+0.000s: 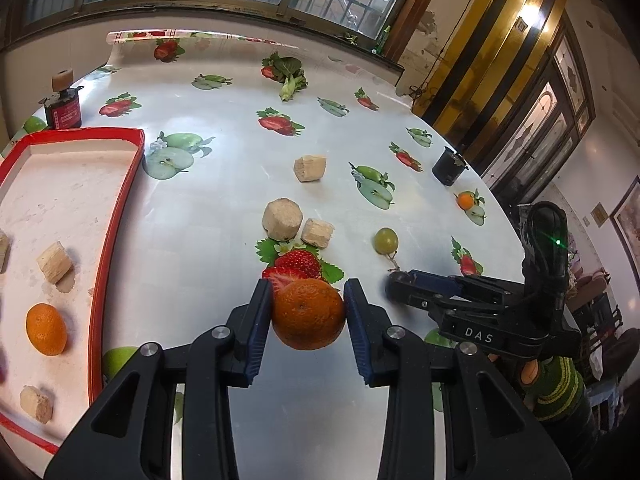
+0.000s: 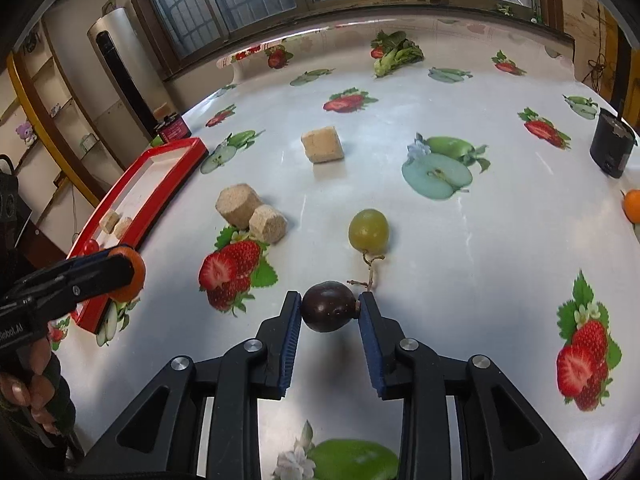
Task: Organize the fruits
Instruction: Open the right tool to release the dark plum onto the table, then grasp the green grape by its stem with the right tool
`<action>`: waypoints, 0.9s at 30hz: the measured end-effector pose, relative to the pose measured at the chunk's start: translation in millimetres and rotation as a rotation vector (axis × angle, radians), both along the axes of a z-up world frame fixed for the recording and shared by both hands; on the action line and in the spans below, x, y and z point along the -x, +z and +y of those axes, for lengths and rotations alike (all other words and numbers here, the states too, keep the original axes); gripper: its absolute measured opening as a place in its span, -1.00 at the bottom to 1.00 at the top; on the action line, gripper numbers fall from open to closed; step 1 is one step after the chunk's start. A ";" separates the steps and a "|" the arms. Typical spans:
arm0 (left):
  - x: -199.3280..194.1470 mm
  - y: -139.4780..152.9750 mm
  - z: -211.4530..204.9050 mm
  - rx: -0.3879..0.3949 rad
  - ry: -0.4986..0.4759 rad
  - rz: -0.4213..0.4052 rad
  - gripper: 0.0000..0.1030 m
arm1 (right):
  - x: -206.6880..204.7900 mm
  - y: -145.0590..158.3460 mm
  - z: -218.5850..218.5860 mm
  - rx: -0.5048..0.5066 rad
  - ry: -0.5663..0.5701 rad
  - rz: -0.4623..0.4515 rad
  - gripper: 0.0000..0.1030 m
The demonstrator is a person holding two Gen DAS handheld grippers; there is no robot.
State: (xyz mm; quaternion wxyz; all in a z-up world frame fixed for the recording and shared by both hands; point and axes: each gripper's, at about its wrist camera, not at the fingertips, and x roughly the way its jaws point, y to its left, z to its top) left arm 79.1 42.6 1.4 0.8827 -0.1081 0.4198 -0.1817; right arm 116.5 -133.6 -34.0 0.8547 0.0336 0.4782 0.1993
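My left gripper (image 1: 308, 312) is shut on an orange (image 1: 308, 314) and holds it above the fruit-print tablecloth, right of the red tray (image 1: 116, 216). The tray holds another orange (image 1: 46, 329) and several beige blocks. My right gripper (image 2: 329, 312) is shut on a dark purple grape (image 2: 329, 312), which hangs off the cloth. A green grape (image 2: 368, 229) with a stem lies just beyond it; it also shows in the left wrist view (image 1: 386, 241). A small orange (image 1: 465, 200) lies far right. The left gripper with its orange (image 2: 134, 274) shows at the right wrist view's left.
Beige blocks lie mid-table: a hexagonal one (image 1: 282, 219), a small one (image 1: 317, 233) beside it, and one farther back (image 1: 309, 167). A black container (image 1: 449, 167) stands at the right edge, a dark red jar (image 1: 63, 110) at far left, leafy greens (image 1: 290, 76) at the back.
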 end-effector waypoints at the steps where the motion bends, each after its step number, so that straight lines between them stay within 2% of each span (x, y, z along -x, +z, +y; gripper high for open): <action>1: 1.8 0.8 0.4 0.001 -0.001 -0.001 -0.34 | 3.4 -1.5 -1.1 0.002 -0.003 0.011 -0.21; 4: 4.9 2.2 0.8 0.000 -0.003 -0.007 -0.34 | 14.2 4.2 -4.4 0.018 -0.014 -0.024 -0.19; 6: 6.8 2.3 0.1 -0.002 -0.003 -0.005 -0.34 | 18.0 13.1 -10.3 -0.006 -0.035 -0.052 -0.19; 12: 12.5 6.2 -1.7 -0.003 -0.004 -0.014 -0.34 | 2.4 36.2 -16.7 -0.017 -0.078 -0.113 -0.16; 16: 15.2 6.6 -3.5 -0.005 -0.012 -0.009 -0.34 | -22.4 24.2 -4.2 0.022 -0.037 -0.070 -0.16; 19: 17.6 6.9 -3.0 -0.012 -0.011 -0.007 -0.34 | -38.7 4.4 4.6 0.074 -0.027 -0.024 -0.32; 20: 18.1 7.3 -1.9 -0.015 -0.009 -0.009 -0.34 | -40.7 -1.6 5.6 0.081 -0.027 -0.010 -0.48; 22: 18.8 7.8 1.1 -0.017 -0.003 -0.011 -0.34 | -40.3 -4.6 2.4 0.059 -0.037 -0.005 -0.50; 27: 18.1 8.8 9.6 -0.012 0.016 -0.016 -0.34 | -24.2 16.9 -5.8 -0.016 -0.050 -0.063 -0.50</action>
